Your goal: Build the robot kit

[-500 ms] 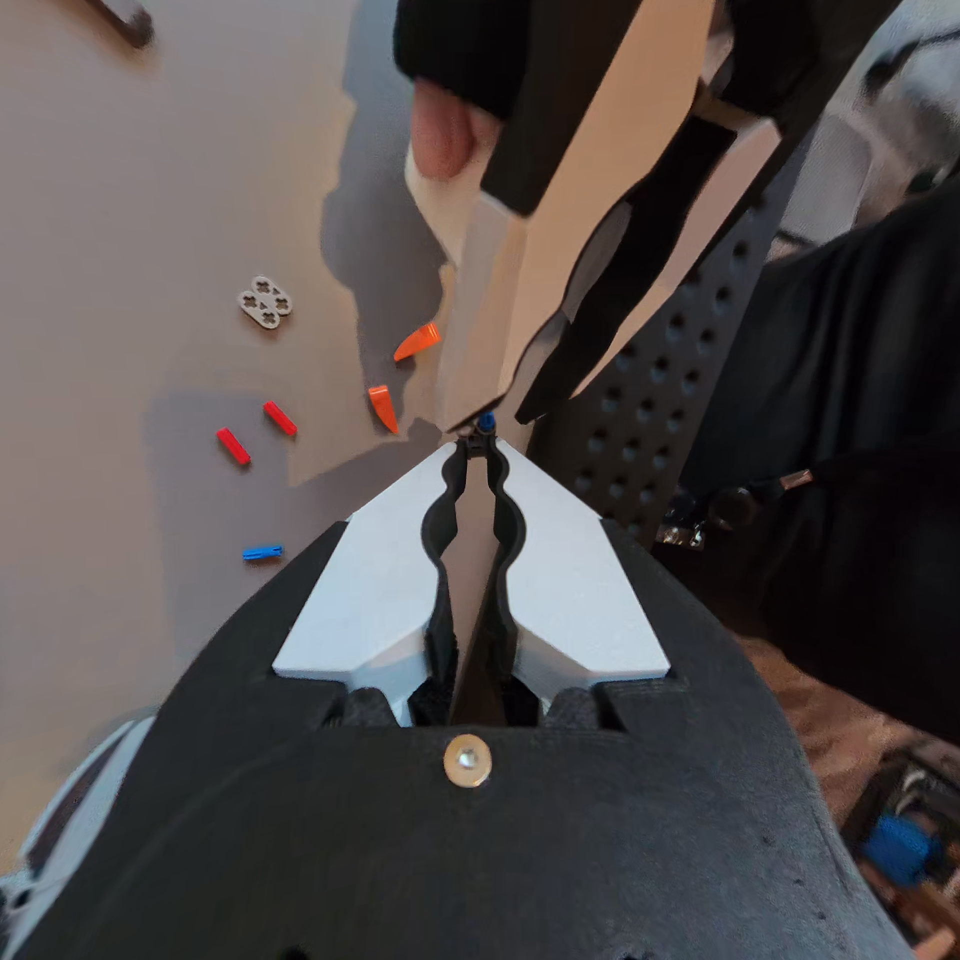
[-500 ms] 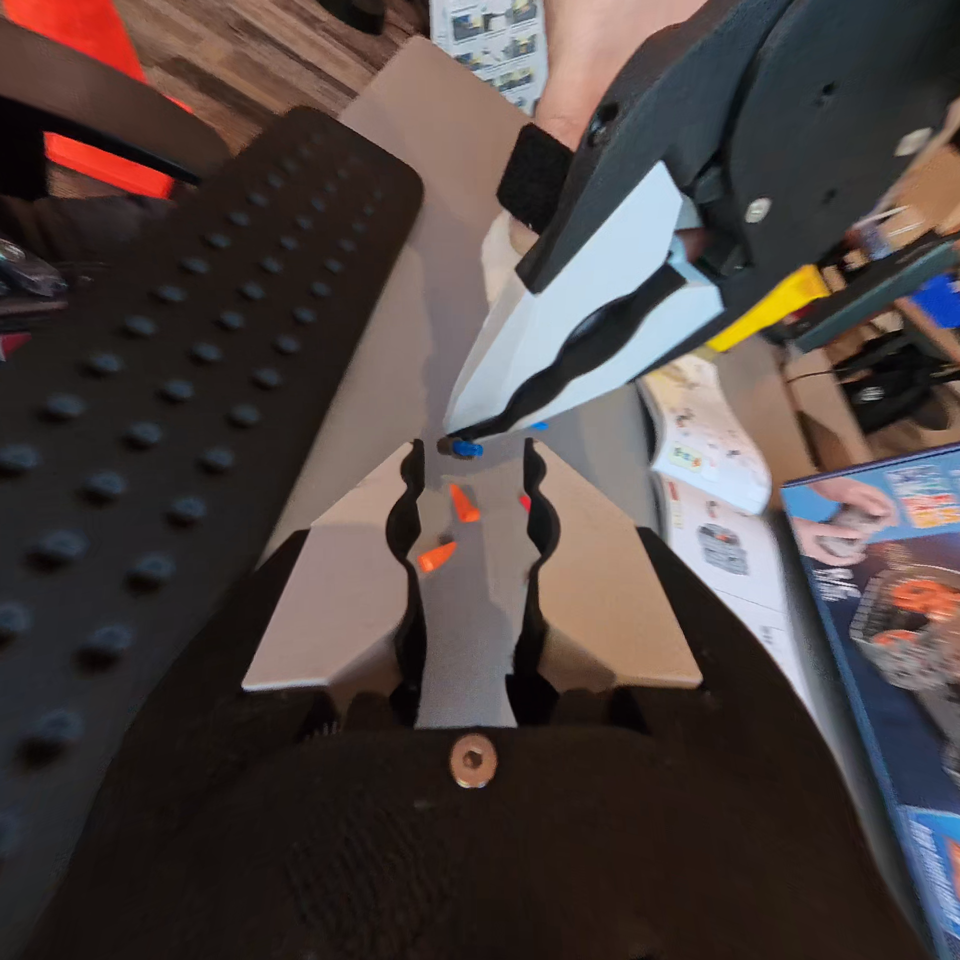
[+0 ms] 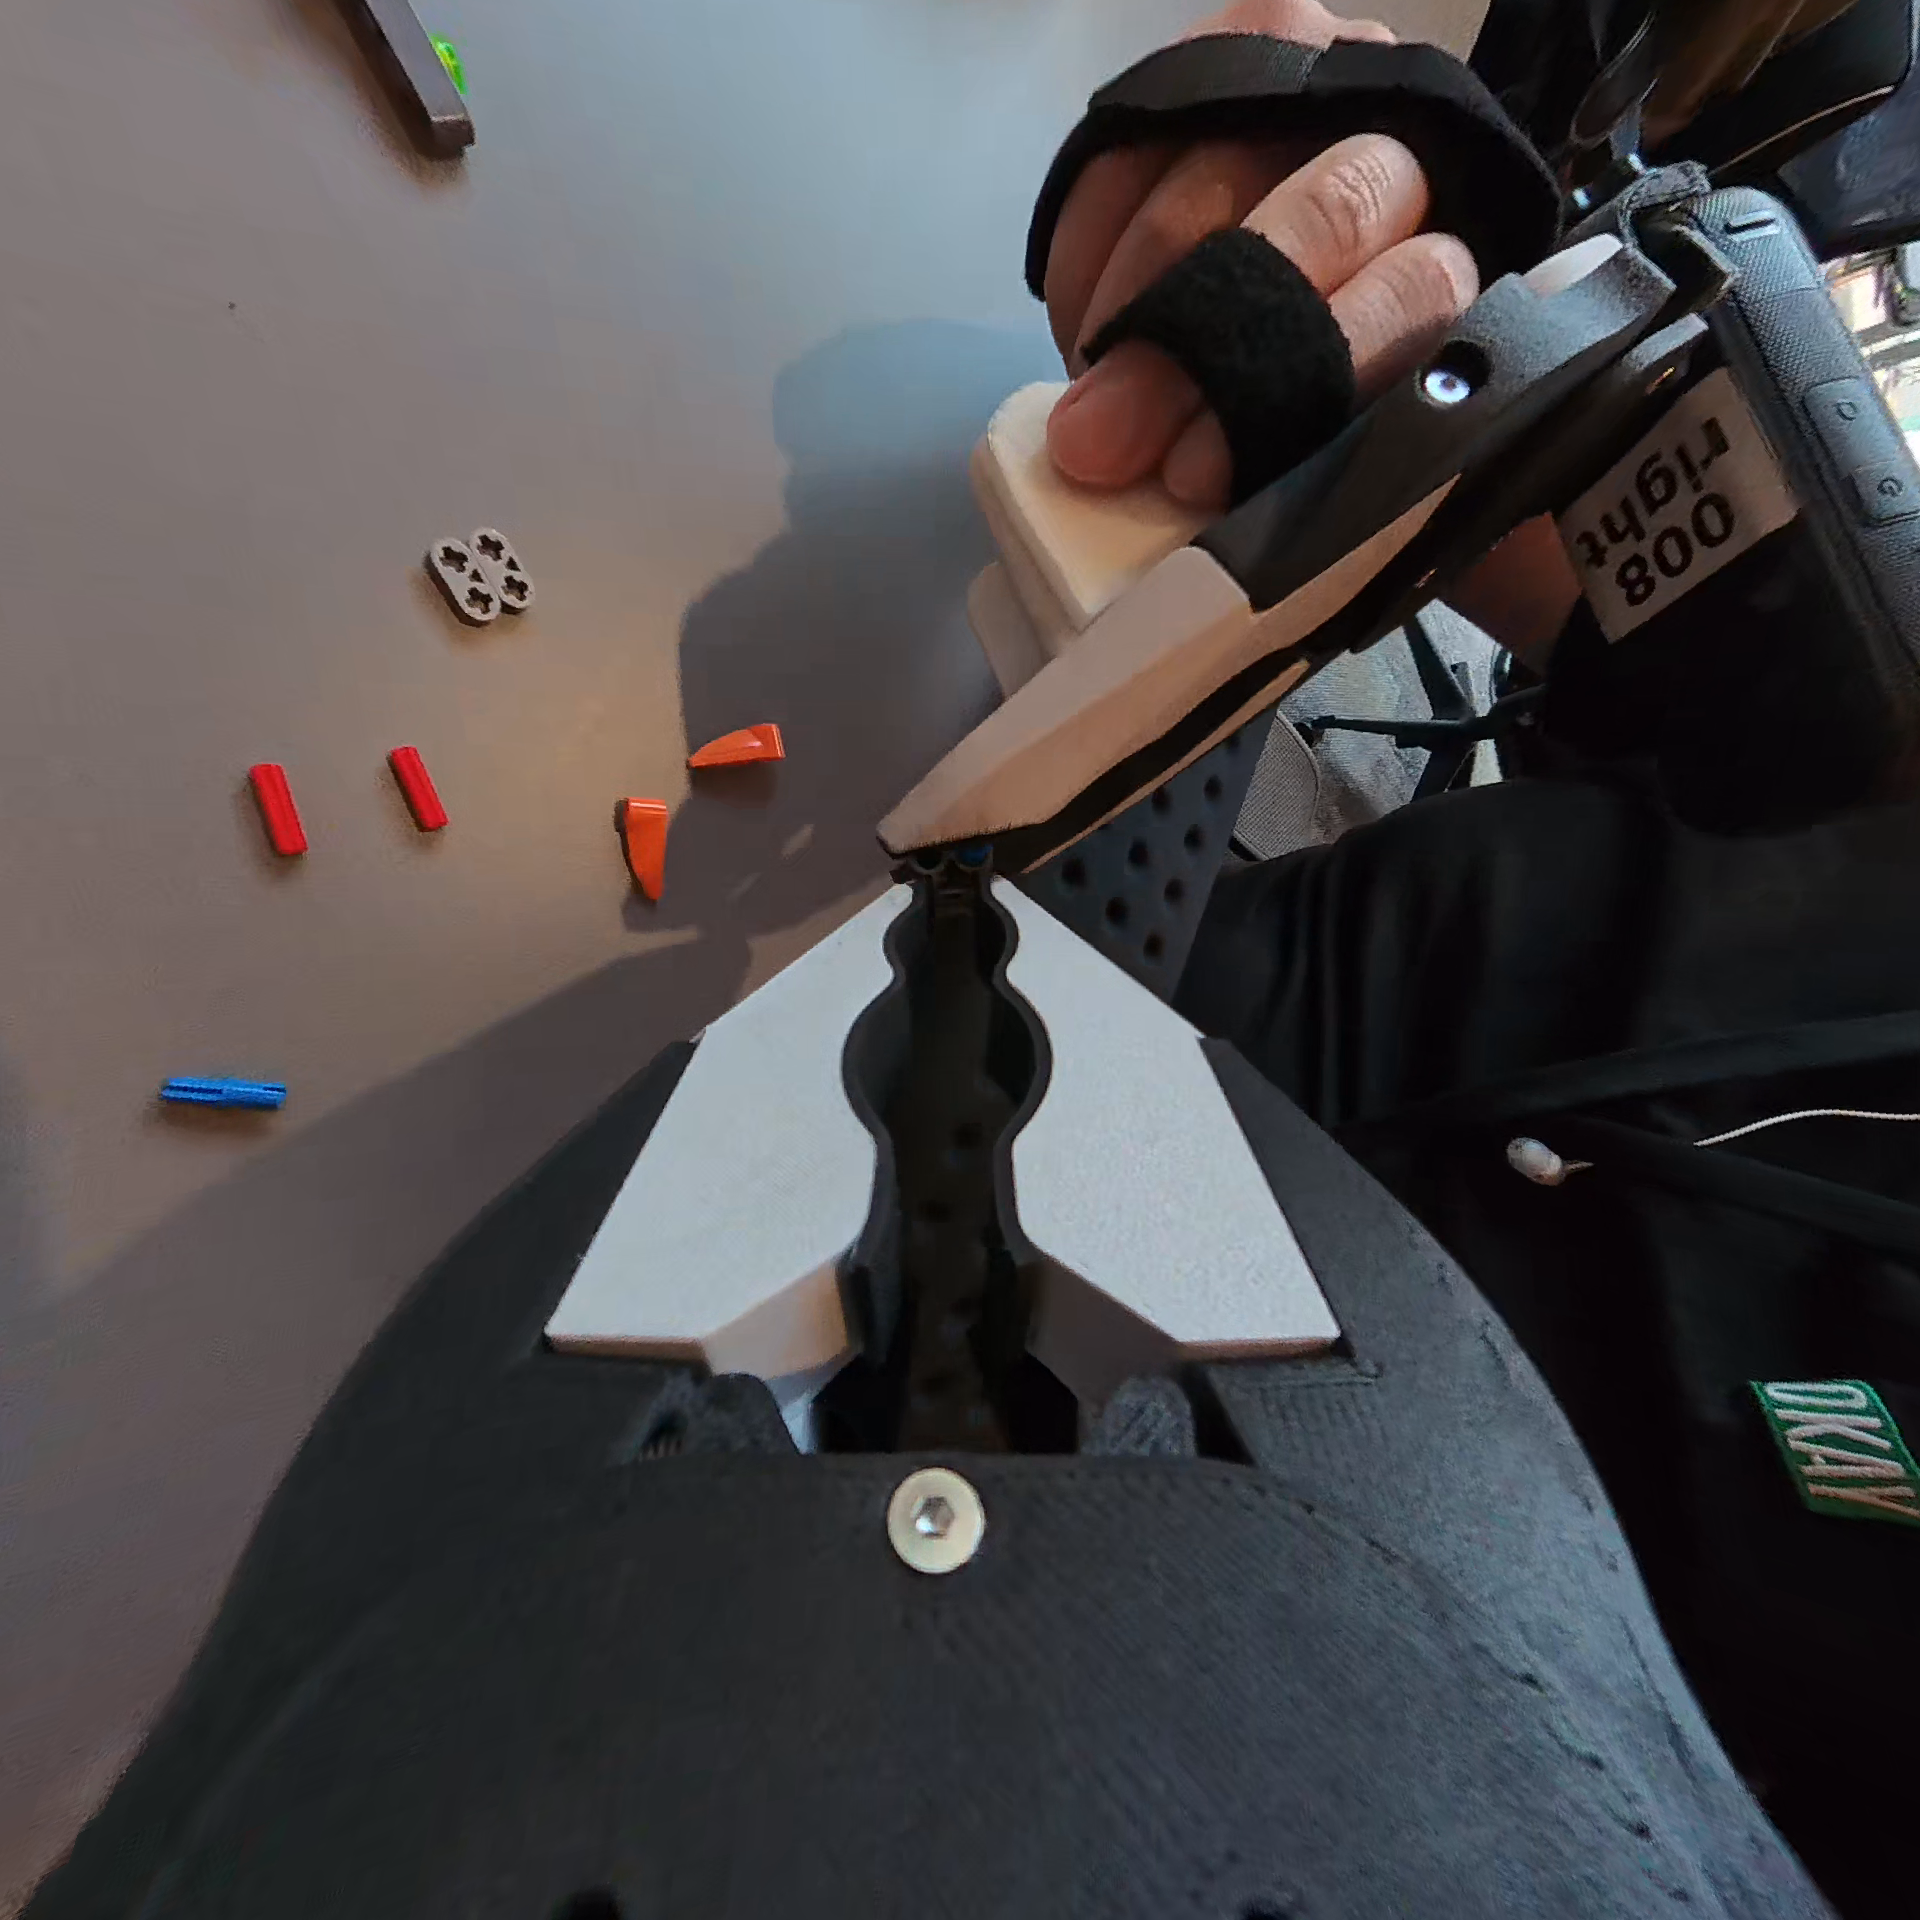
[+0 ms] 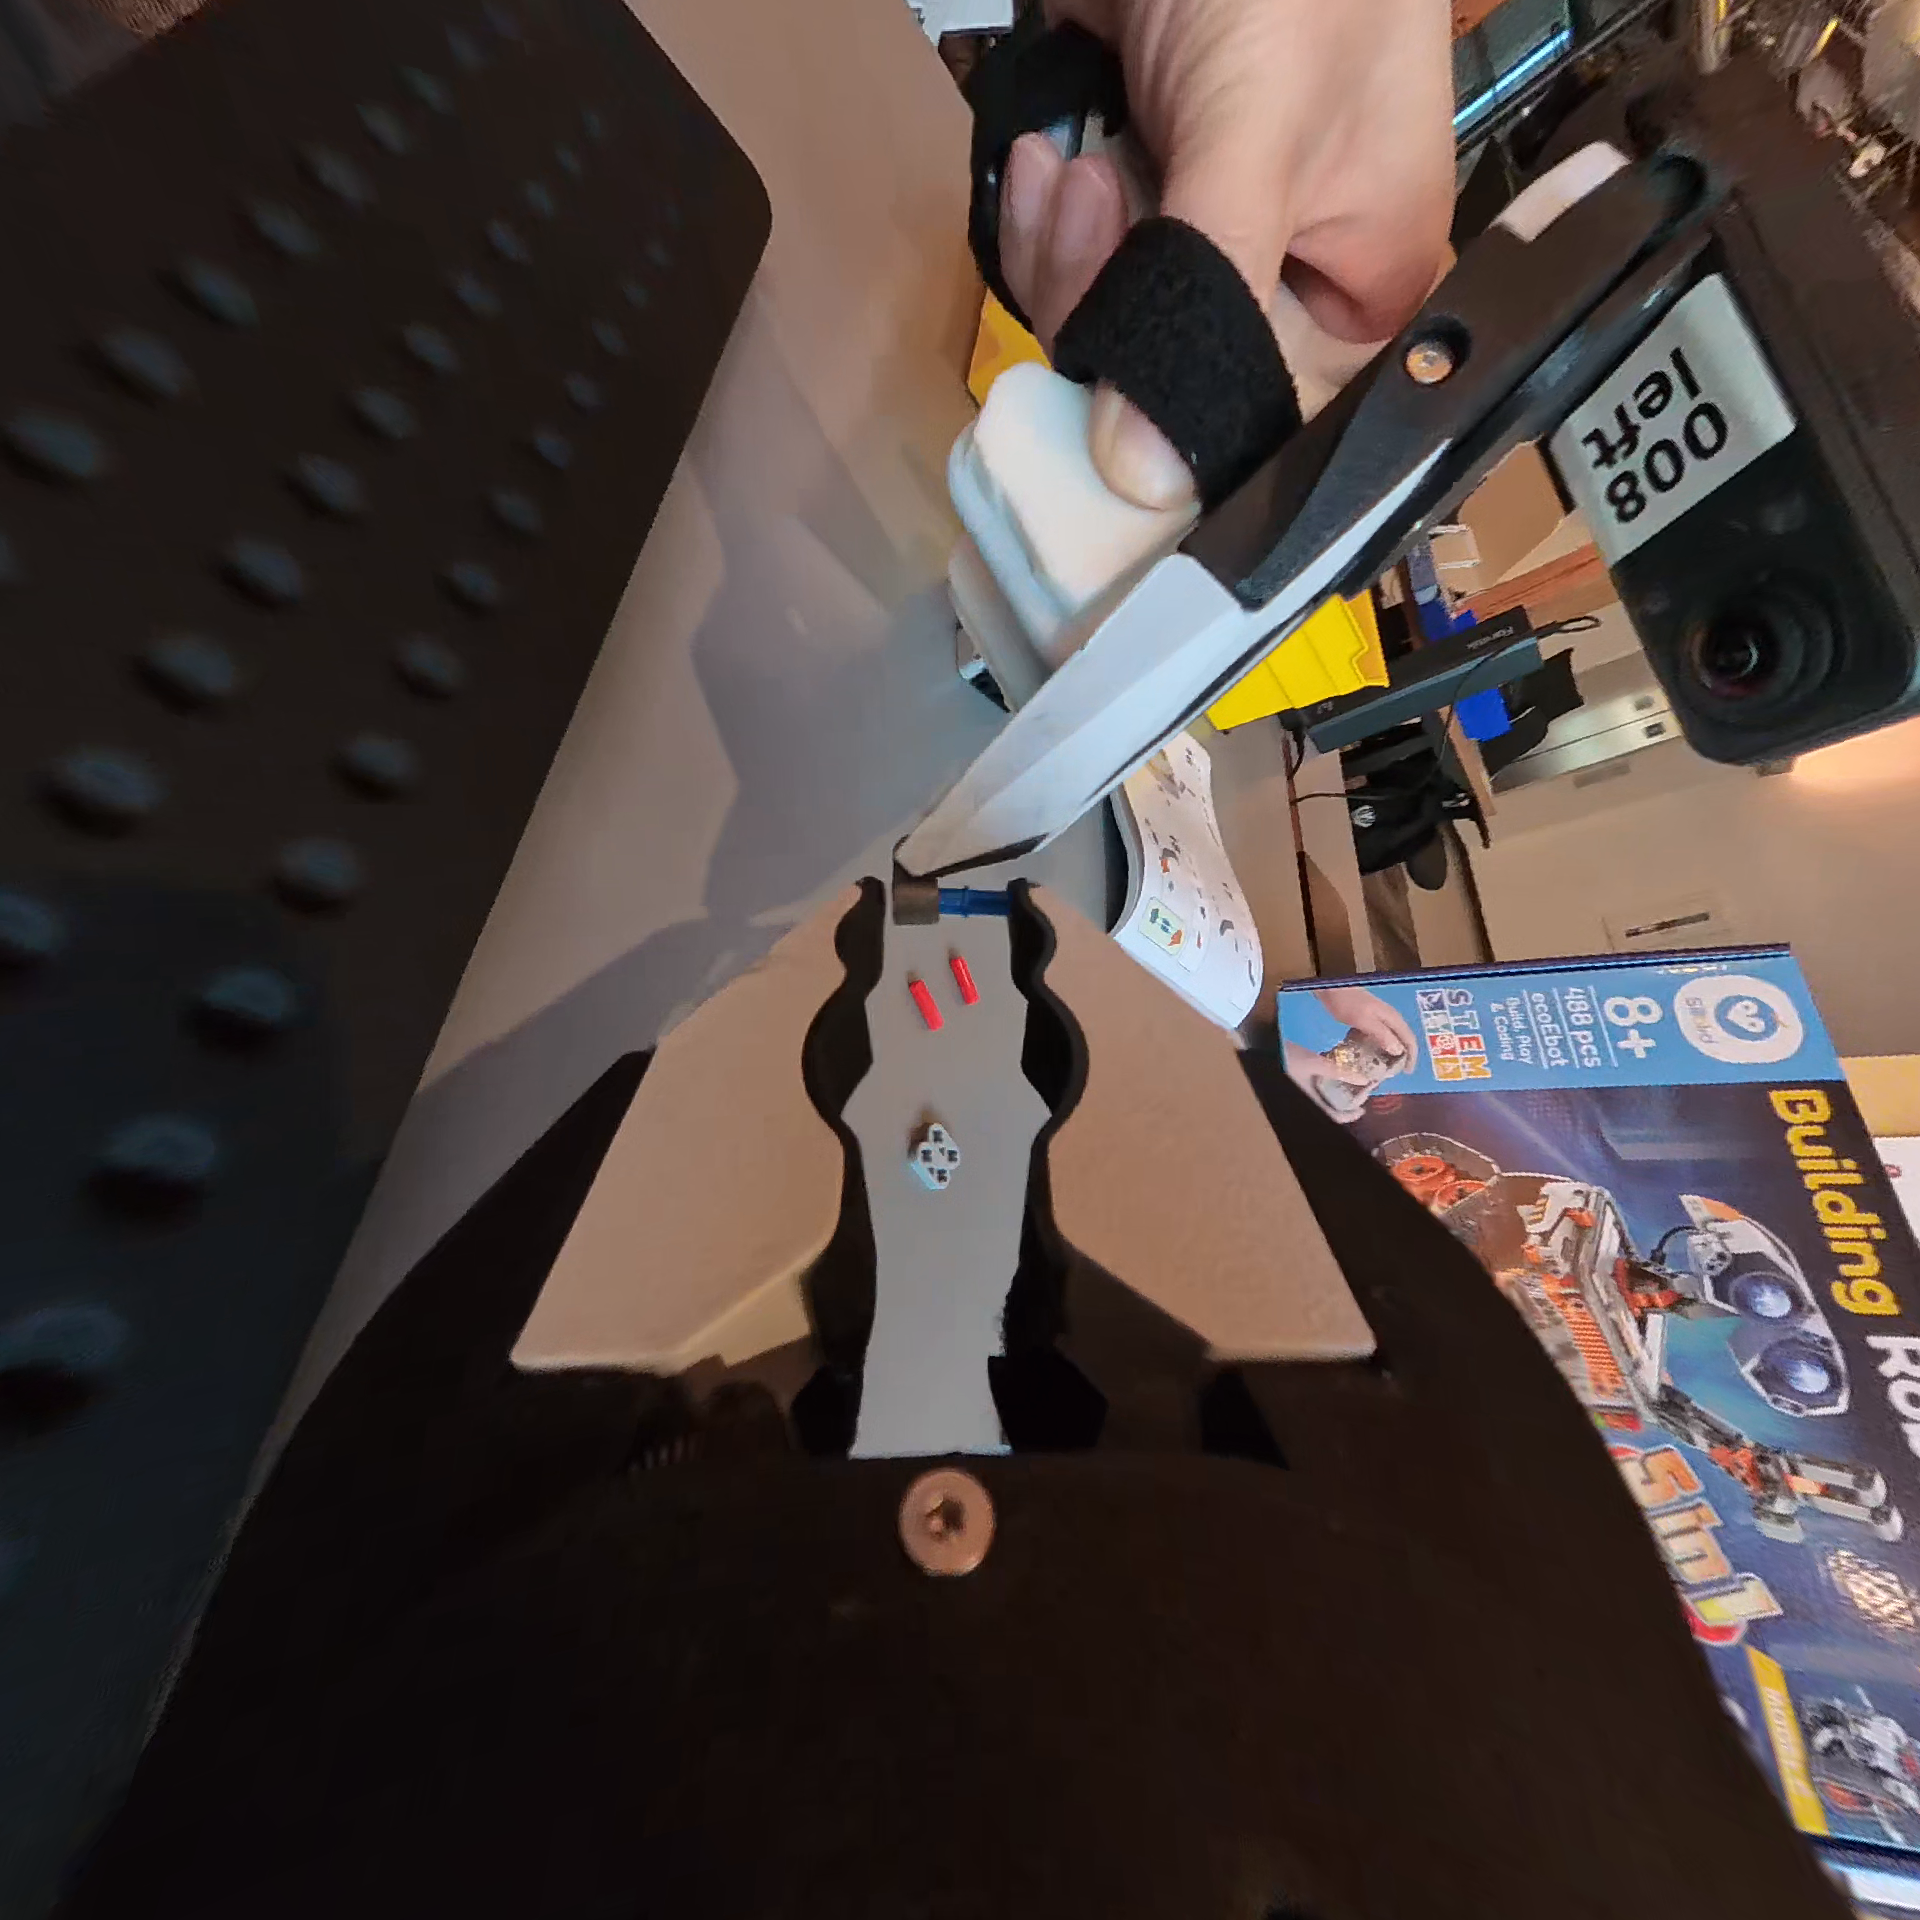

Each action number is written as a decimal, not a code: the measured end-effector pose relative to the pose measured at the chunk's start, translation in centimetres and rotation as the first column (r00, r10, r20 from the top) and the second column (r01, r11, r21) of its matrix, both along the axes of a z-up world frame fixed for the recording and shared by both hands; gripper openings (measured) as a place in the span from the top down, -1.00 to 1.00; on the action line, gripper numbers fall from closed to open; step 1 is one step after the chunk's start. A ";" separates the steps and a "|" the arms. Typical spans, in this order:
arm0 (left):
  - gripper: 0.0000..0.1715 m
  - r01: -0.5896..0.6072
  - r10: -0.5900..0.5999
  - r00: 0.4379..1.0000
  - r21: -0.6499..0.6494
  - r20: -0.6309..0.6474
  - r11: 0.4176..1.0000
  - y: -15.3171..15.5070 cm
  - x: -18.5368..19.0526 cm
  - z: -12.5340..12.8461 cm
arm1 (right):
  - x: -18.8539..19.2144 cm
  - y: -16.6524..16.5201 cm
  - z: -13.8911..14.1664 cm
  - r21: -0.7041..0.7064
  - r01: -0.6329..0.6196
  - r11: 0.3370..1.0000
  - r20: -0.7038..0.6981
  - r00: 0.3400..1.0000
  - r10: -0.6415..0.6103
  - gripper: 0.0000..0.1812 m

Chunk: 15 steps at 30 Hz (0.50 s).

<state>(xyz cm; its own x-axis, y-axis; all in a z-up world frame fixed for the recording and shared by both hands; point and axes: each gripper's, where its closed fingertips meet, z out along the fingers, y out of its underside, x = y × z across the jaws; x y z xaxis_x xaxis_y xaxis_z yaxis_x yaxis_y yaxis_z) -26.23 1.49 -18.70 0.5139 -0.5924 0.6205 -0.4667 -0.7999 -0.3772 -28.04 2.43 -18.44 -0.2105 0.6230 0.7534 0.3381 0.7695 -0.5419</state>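
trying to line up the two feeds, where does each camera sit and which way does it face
Left wrist view: sits on the left claw, looking along its fingers down at the grey table; its tips are shut on a dark piece with a blue pin; the right claw and a strapped hand come in from upper right.
Right wrist view: sits on the right claw, open around the blue pin, facing the left claw, a toy box at right.
Shared: both claws, blue pin, red pins, grey plates.
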 end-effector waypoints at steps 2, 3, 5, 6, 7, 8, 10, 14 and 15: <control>0.93 -0.002 0.002 1.000 -0.007 0.005 1.000 0.0 0.0 0.1 | 0.0 -0.2 0.3 -0.012 -0.002 1.000 -0.010 1.000 0.002 0.74; 0.93 -0.002 0.002 1.000 -0.013 0.006 1.000 0.0 0.1 0.1 | 0.0 -0.1 0.3 -0.002 0.000 1.000 -0.009 1.000 0.000 0.77; 0.93 0.002 -0.002 1.000 -0.018 -0.006 1.000 0.0 0.1 0.0 | 0.0 -0.1 0.2 0.010 0.008 1.000 0.003 1.000 -0.008 0.77; 0.93 0.004 -0.004 1.000 -0.017 -0.014 1.000 0.0 0.1 -0.1 | 0.1 -0.2 0.0 0.010 0.005 1.000 0.021 1.000 -0.005 0.82; 0.93 0.010 -0.010 1.000 -0.020 -0.020 1.000 0.0 0.1 0.0 | 0.0 -0.2 0.0 0.014 0.008 1.000 0.019 1.000 -0.008 0.82; 0.93 0.014 -0.014 1.000 -0.020 -0.028 1.000 0.0 0.0 0.0 | 0.0 -0.2 0.0 0.018 0.012 1.000 0.021 1.000 -0.012 0.83; 0.93 0.019 -0.020 0.999 -0.021 -0.032 1.000 0.0 0.0 0.1 | 0.1 -0.2 0.2 -0.007 0.012 1.000 0.019 1.000 -0.011 0.83; 0.93 0.017 -0.017 1.000 -0.018 -0.022 1.000 -0.1 0.1 0.4 | 0.1 -0.2 0.4 0.000 0.020 1.000 0.013 1.000 -0.020 0.84; 0.93 0.022 -0.022 0.999 -0.014 -0.027 1.000 -0.2 0.1 0.3 | 0.1 -0.4 0.3 0.002 0.017 1.000 0.017 1.000 -0.017 0.83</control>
